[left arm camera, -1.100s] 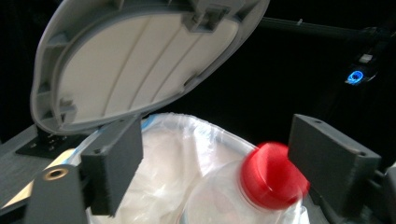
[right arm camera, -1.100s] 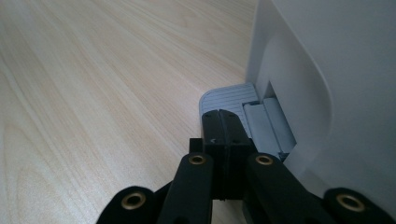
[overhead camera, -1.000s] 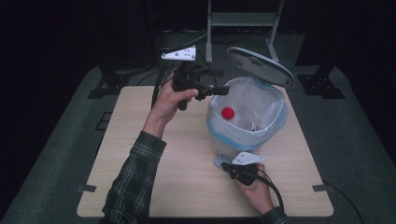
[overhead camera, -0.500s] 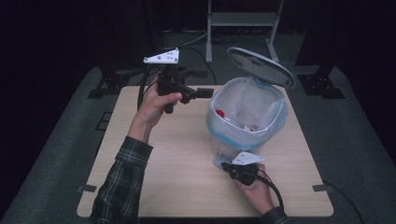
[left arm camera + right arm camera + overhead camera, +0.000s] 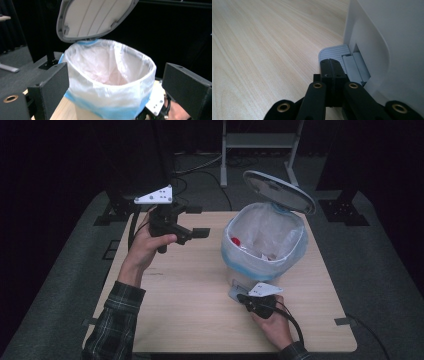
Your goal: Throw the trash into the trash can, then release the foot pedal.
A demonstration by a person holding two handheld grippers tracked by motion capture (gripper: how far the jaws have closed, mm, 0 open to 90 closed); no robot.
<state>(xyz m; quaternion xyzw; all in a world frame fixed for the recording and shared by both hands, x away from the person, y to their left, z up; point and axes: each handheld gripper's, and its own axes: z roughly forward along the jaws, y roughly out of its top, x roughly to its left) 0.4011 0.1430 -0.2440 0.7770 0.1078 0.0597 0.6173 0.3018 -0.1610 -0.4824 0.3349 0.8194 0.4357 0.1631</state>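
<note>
Left claw (image 5: 200,233) is sitting at 10 o'clock, raised, pointing toward 3 o'clock; its jaws have just been opening and are standing apart with nothing gripped. Right claw (image 5: 241,296) is sitting low at 5 o'clock, jaws pressed together, tips pointing toward 11 o'clock.

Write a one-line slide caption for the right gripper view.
Shut right gripper presses down on the grey pedal at the foot of the white bin on the wooden table.

Lab/studio: black curtains (image 5: 65,160), metal stand (image 5: 256,145), lone wood table (image 5: 200,285).
</note>
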